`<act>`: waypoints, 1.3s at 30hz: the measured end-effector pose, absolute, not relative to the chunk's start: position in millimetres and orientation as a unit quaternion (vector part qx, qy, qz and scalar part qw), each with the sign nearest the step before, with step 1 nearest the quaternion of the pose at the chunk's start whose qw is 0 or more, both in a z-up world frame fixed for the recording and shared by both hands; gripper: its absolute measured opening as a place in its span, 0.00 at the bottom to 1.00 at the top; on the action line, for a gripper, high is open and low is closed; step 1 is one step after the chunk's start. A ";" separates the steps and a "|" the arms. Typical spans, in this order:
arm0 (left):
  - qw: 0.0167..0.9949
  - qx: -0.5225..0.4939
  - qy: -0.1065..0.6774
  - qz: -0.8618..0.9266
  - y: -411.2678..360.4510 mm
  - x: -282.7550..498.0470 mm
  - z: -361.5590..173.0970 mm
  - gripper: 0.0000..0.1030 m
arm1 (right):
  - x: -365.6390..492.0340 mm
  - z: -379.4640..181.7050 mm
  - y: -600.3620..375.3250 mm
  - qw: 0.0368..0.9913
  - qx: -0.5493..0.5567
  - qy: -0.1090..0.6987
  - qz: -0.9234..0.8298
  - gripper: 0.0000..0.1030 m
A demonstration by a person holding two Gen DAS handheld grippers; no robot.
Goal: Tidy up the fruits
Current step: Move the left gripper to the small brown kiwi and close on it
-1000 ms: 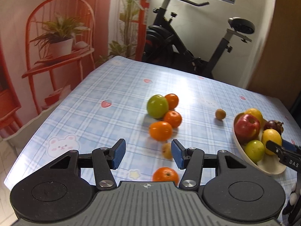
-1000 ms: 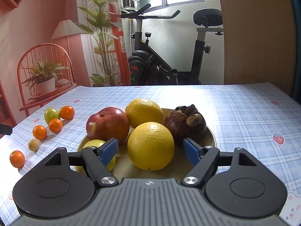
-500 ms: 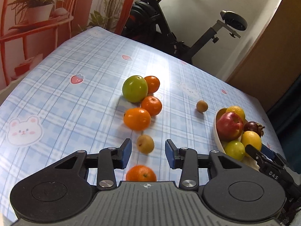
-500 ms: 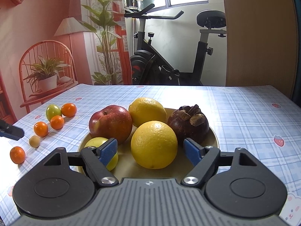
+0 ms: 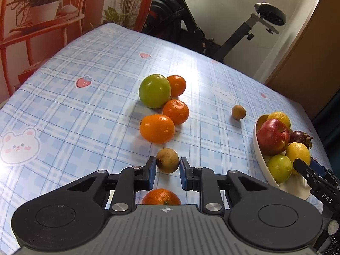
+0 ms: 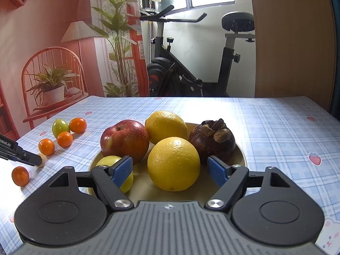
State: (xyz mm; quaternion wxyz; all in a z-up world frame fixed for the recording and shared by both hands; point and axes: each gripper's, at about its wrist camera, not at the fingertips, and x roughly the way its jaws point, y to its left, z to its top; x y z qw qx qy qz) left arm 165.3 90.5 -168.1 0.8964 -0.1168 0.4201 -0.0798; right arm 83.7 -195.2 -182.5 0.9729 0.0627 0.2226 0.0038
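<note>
My left gripper (image 5: 167,166) is shut on a small brown round fruit (image 5: 167,159) that rests on the checked tablecloth, both blue pads pressing its sides. A tangerine (image 5: 161,196) lies just under the gripper. Beyond are two more tangerines (image 5: 157,128) (image 5: 176,111), a green apple (image 5: 154,93) and another tangerine (image 5: 176,85). A second brown fruit (image 5: 238,112) lies alone toward the bowl. My right gripper (image 6: 170,169) hangs open over the cream bowl (image 6: 242,155), its pads apart from the yellow orange (image 6: 173,163) between them.
The bowl also holds a red apple (image 6: 125,140), a lemon (image 6: 165,126), a mangosteen (image 6: 212,141) and a green fruit (image 6: 110,161). An exercise bike (image 6: 191,63) stands past the table's far edge. A plant stand (image 6: 53,89) is at the left.
My left gripper moved forward and down, tilting toward the table, and its jaws closed from wide apart onto the small brown fruit. The right gripper stayed still over the bowl.
</note>
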 end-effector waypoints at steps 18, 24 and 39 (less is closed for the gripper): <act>0.928 -0.125 0.343 -0.068 100.2 141.1 -150.0 0.24 | 133.4 -107.9 -155.4 0.977 0.021 0.205 0.061 0.74; 0.919 -0.169 0.353 -0.053 116.8 144.3 -156.8 0.24 | 207.6 -121.6 -116.8 0.947 -0.036 0.301 0.105 0.45; 0.912 -0.210 0.352 -0.030 136.9 147.1 -167.3 0.24 | 267.9 -171.7 -90.6 0.902 -0.092 0.414 0.084 0.37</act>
